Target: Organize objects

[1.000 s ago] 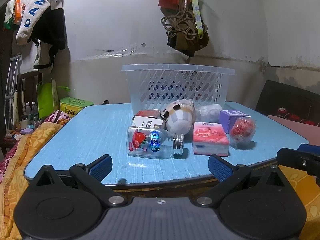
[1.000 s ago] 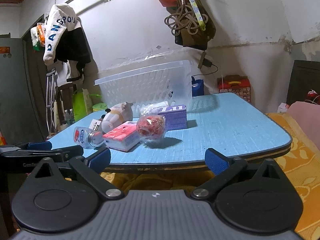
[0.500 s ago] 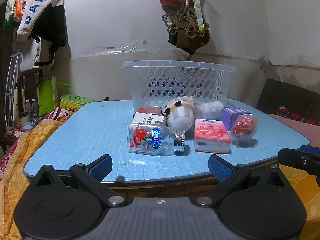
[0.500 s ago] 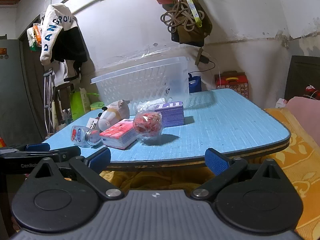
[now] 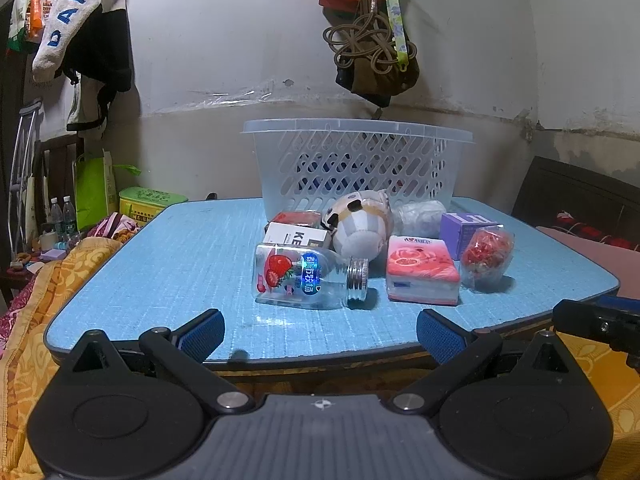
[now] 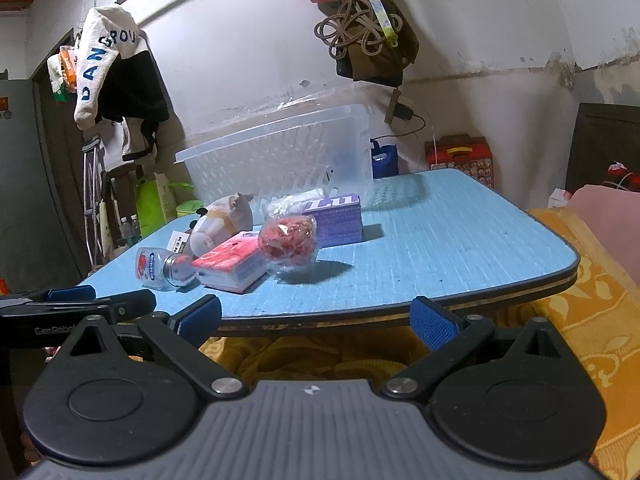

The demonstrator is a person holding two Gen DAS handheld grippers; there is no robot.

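Note:
A clear plastic basket (image 5: pixel 356 164) stands at the back of the blue table (image 5: pixel 172 272). In front of it lie a strawberry-label bottle (image 5: pixel 304 276) on its side, a white box (image 5: pixel 296 236), a plush toy (image 5: pixel 360 226), a pink tissue pack (image 5: pixel 420 274), a purple box (image 5: pixel 466 228) and a wrapped red ball (image 5: pixel 486 254). My left gripper (image 5: pixel 320 330) is open and empty at the table's front edge, before the bottle. My right gripper (image 6: pixel 316 320) is open and empty, before the front edge, short of the red ball (image 6: pixel 289 242) and tissue pack (image 6: pixel 232 266).
A wrapped white bundle (image 5: pixel 418 218) lies by the basket. Yellow cloth (image 6: pixel 592 304) covers seating on both sides of the table. Bags and rope (image 5: pixel 368 40) hang on the wall above the basket. The other gripper shows at the right edge (image 5: pixel 596 320).
Both grippers have moved slightly closer to the table and its objects. Both stay open. No object on the table has moved.

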